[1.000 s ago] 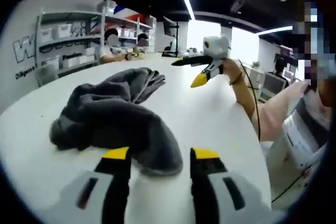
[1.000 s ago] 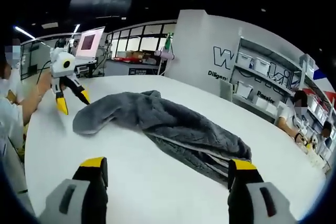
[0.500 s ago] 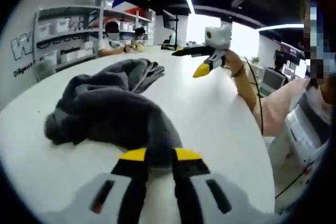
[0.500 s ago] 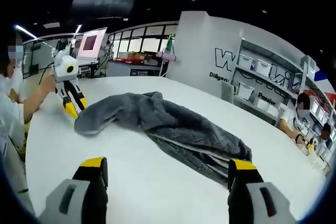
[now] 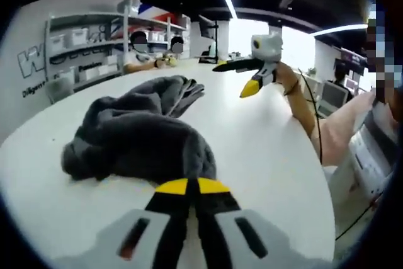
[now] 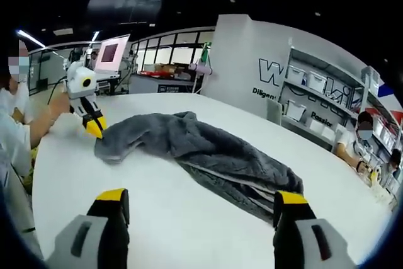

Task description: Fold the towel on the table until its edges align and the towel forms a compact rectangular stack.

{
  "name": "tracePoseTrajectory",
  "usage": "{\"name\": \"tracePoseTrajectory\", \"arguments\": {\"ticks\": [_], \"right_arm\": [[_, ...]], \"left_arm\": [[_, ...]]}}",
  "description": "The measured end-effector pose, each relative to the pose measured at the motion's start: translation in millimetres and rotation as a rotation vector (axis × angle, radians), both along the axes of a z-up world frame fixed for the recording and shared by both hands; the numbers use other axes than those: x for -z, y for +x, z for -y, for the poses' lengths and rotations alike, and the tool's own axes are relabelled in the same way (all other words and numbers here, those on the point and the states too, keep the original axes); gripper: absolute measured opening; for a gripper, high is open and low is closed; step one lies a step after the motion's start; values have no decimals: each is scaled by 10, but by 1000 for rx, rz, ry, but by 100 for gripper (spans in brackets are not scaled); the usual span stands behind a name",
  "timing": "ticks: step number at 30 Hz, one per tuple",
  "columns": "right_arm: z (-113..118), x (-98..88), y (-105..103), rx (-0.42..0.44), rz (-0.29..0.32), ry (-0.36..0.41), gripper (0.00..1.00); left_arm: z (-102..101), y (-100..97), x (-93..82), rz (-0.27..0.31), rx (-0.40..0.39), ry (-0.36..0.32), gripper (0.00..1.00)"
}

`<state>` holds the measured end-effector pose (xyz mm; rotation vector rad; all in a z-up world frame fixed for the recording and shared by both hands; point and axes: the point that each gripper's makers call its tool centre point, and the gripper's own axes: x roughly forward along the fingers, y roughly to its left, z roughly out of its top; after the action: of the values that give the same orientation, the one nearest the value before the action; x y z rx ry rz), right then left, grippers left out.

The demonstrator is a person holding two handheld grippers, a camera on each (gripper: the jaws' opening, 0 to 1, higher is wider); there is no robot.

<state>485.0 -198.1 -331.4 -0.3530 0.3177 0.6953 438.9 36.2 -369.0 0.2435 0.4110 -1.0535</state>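
The grey towel (image 5: 135,133) lay crumpled in a long heap on the white counter (image 5: 264,149), and the left claw (image 5: 192,186) had its yellow-tipped jaws pinched together right at the towel's near end, seemingly gripping the cloth. From the right gripper view, that same left claw (image 6: 95,126) sat at the far end of the towel (image 6: 201,152), tips against the fabric. The right claw (image 6: 201,200) hung wide open and empty, its jaws spread apart above the counter (image 6: 170,218), one tip just in front of the towel's nearer end. Shelving with white bins (image 6: 315,86) stood beyond.
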Motion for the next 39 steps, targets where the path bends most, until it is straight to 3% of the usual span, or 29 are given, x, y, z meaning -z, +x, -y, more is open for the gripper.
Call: {"name": "tracePoseTrajectory", "arguments": {"ticks": [6, 15, 19, 22, 28, 30, 36, 39], "right_arm": [[-4, -13, -16, -4, 5, 5, 99], [-14, -19, -20, -11, 3, 13, 99], [-15, -14, -20, -10, 2, 13, 99], [-11, -16, -15, -9, 3, 12, 99], [-24, -14, -28, -13, 4, 10, 99], [-26, -15, -31, -14, 4, 10, 99], [-27, -16, -31, -17, 5, 7, 99], [-33, -10, -29, -19, 3, 6, 99]], "left_arm": [[-173, 115, -294, 56, -64, -67, 4], [-614, 363, -874, 229, -242, -188, 4], [-889, 428, -942, 310, -329, -122, 4], [-1032, 424, -976, 332, -352, -92, 4], [-1405, 464, -952, 422, -462, 132, 4], [-1487, 486, -969, 438, -492, 166, 4], [-1666, 376, -667, 347, -481, 396, 4], [-1816, 313, -367, 261, -463, 589, 4]]}}
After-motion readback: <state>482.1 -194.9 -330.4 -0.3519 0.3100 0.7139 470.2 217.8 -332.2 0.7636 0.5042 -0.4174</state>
